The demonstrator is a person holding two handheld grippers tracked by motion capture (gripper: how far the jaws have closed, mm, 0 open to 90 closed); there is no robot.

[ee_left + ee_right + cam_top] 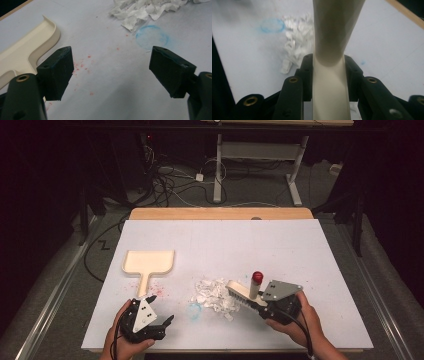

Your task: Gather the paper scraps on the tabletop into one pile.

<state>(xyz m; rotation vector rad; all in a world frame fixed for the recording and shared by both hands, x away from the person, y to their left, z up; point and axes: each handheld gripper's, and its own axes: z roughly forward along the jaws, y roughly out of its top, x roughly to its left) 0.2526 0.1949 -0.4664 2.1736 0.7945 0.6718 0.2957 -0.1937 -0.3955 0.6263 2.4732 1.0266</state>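
White table sheet point(280, 245), cabled floor point(175, 180), left hand-held gripper point(110, 72) agape, right hand-held gripper point(328, 72) clamping brush point(243, 295).

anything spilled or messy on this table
Yes: torn white paper scraps lie heaped mid-table beside the cream brush the right gripper clamps. Red specks and a blue ring stain mark the white tabletop.

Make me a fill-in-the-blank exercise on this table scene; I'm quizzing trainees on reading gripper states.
1. The right hand-held gripper is shut on the handle of the ____.
2. The left hand-held gripper has its jaws ____.
3. The dustpan lies to the ____ of the pile of paper scraps in the high view.
4. The ring mark drawn on the table is ____ in colour.

Missing words: brush; open; left; blue
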